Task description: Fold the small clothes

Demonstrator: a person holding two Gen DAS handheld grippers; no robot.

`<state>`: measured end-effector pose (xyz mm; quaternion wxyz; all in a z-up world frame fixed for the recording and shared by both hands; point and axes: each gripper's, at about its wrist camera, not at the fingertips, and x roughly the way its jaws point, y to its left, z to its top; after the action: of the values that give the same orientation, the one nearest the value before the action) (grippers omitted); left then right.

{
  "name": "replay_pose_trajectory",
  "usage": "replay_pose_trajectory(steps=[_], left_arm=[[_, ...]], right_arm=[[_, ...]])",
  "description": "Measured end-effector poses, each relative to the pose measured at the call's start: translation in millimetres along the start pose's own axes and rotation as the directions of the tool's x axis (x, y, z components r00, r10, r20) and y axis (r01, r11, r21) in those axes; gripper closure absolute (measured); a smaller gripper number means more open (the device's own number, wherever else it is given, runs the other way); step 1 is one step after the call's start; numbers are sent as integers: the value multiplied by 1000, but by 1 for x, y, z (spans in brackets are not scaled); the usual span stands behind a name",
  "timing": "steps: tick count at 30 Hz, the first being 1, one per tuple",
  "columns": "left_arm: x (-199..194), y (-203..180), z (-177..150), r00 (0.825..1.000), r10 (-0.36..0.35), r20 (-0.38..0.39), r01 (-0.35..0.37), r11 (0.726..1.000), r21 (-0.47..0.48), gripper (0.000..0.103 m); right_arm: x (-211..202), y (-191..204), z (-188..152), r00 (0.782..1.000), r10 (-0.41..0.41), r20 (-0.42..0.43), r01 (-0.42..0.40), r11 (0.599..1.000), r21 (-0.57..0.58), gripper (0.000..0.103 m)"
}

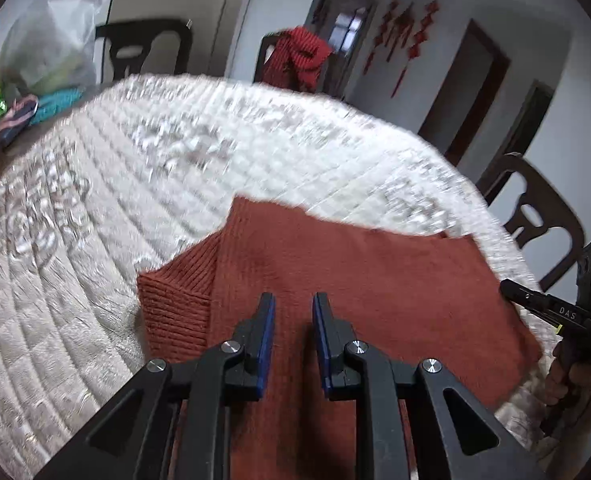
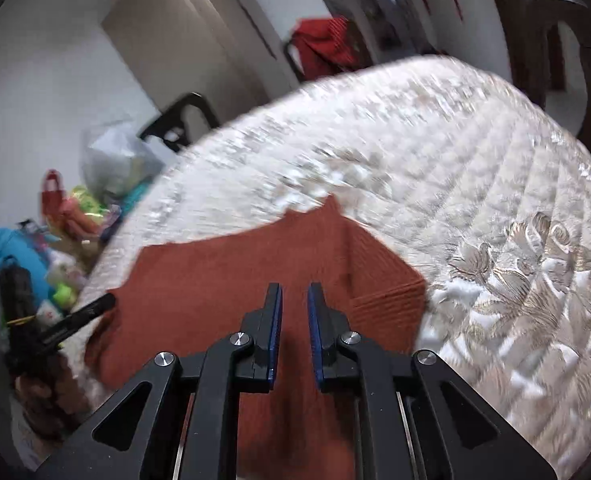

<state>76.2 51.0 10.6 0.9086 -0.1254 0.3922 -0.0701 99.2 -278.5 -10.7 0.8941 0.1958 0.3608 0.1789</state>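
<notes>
A rust-red knitted sweater point(image 1: 355, 276) lies flat on the quilted white table cover point(image 1: 175, 152), with a ribbed sleeve cuff point(image 1: 175, 300) folded at its left. My left gripper point(image 1: 293, 300) hovers over the sweater's near edge, jaws a little apart and nothing between them. The right gripper shows at the sweater's right edge in this view point(image 1: 511, 286). In the right wrist view the sweater point(image 2: 235, 272) lies ahead and my right gripper point(image 2: 295, 292) is over it, slightly open and empty. The left gripper point(image 2: 103, 304) shows at the sweater's left edge there.
A pile of colourful clothes and a plastic bag point(image 1: 51, 48) sit at the table's far left; the pile also shows in the right wrist view point(image 2: 75, 216). Dark chairs point(image 1: 543, 216) stand around the table. A red garment point(image 1: 299, 56) hangs on a far chair.
</notes>
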Motion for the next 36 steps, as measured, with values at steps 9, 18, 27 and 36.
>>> replay_pose_trajectory(steps=[9, 18, 27, 36], left_arm=[[-22, -10, -15, 999, 12, 47, -13, 999, 30, 82], [-37, -40, -36, 997, -68, 45, 61, 989, 137, 78], [-38, -48, -49, 997, -68, 29, 62, 983, 175, 76], [-45, -43, -50, 997, -62, 51, 53, 986, 160, 76]], right_arm=[[-27, 13, -8, 998, 34, 59, -31, 998, -57, 89], [-14, 93, -53, 989, 135, -66, -149, 938, -311, 89], [-13, 108, -79, 988, 108, -110, -145, 892, -428, 89], [-3, 114, -87, 990, 66, -127, -119, 872, -475, 90]])
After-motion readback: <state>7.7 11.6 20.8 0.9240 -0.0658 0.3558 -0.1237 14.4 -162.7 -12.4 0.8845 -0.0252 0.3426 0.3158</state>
